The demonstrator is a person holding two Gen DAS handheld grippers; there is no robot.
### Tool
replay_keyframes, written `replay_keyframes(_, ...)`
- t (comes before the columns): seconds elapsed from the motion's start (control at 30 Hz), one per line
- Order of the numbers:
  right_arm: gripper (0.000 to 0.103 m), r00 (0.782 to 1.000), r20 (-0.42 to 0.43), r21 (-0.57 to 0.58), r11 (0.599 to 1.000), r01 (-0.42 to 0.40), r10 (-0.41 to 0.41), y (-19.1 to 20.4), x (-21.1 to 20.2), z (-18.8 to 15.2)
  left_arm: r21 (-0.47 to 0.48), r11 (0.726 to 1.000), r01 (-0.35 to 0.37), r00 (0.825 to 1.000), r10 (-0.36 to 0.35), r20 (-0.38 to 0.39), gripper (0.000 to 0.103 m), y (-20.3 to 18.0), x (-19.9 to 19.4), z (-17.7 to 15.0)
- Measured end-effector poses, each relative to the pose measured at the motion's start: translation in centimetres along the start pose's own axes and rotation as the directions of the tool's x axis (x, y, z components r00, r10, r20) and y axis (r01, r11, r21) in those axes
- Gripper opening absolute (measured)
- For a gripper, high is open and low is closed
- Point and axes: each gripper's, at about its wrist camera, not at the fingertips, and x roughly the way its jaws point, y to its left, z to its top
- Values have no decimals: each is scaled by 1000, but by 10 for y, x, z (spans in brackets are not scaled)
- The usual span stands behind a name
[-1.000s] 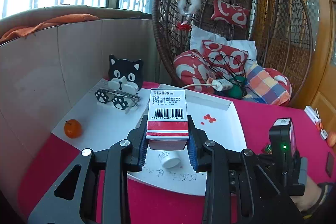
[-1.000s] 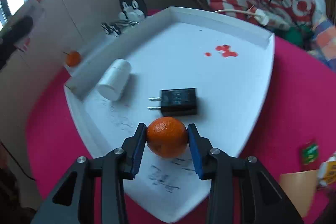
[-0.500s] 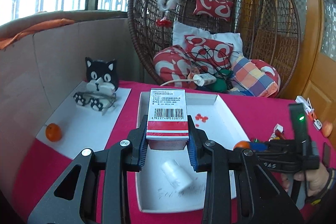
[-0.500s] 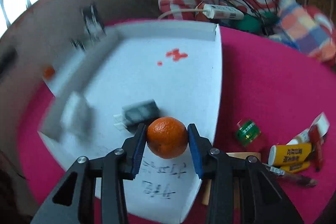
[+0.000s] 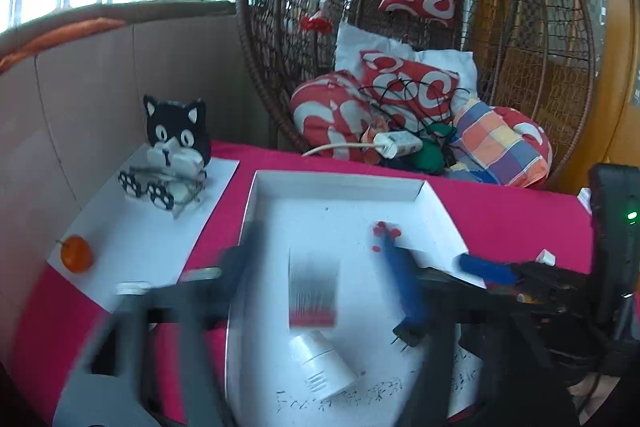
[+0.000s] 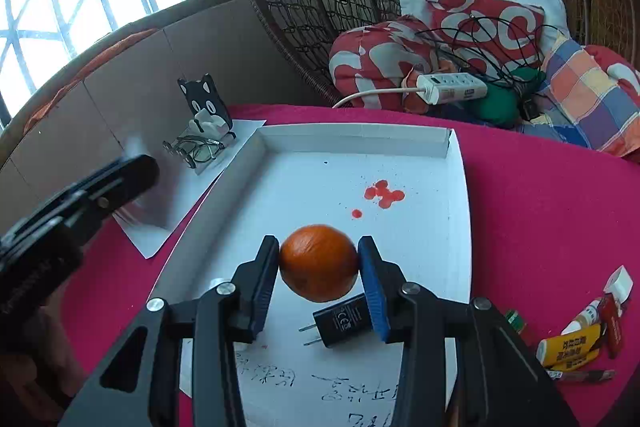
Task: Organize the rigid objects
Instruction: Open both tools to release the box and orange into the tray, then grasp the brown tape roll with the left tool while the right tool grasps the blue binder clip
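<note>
In the left wrist view my left gripper (image 5: pixel 316 243) hangs over the white tray (image 5: pixel 336 183), blurred, with its jaws opening wide. The red-and-white barcode box (image 5: pixel 313 293) is a blur between the fingers, and neither pad touches it. On the tray floor below lie a white bottle (image 5: pixel 324 363) and a black plug adapter (image 5: pixel 406 335). In the right wrist view my right gripper (image 6: pixel 319 243) holds an orange (image 6: pixel 318 263) above the tray (image 6: pixel 352 139). Its jaws are opening, though both blue pads still touch the fruit. The plug adapter (image 6: pixel 346 319) lies just under it.
A cat-shaped holder (image 5: pixel 176 135) with glasses and a small orange (image 5: pixel 76 253) sit on a white sheet to the left. Tubes and small bottles (image 6: pixel 572 343) lie on the red cloth to the right. A wicker chair with cushions and a power strip (image 6: pixel 452 87) stands behind.
My left jaws have sprung apart and the box has left the pads, dropping toward the tray. My right gripper has risen with the orange and swung toward the tray's middle.
</note>
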Motion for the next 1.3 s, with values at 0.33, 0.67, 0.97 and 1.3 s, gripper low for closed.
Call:
replay_keyframes(0.33,103,986,153,90,994,57,-71,-44,-62,-3,33,998,53,998,-55,44,103,-15,-13,-13)
replay_keyframes(0.67,103,944,274,308,947,94,-183,-134,-148,-30,411,807,424,906,-382,-185,103,-114,3,-45)
replay_keyframes(0.97,103,941,277,390,918,74,-193,-168,-168,-60,604,563,565,824,-350,-445,102,-198,39,-76)
replay_keyframes(1.3,103,948,269,405,913,51,-172,-184,-178,-86,639,463,614,785,-278,-553,82,-232,69,-88)
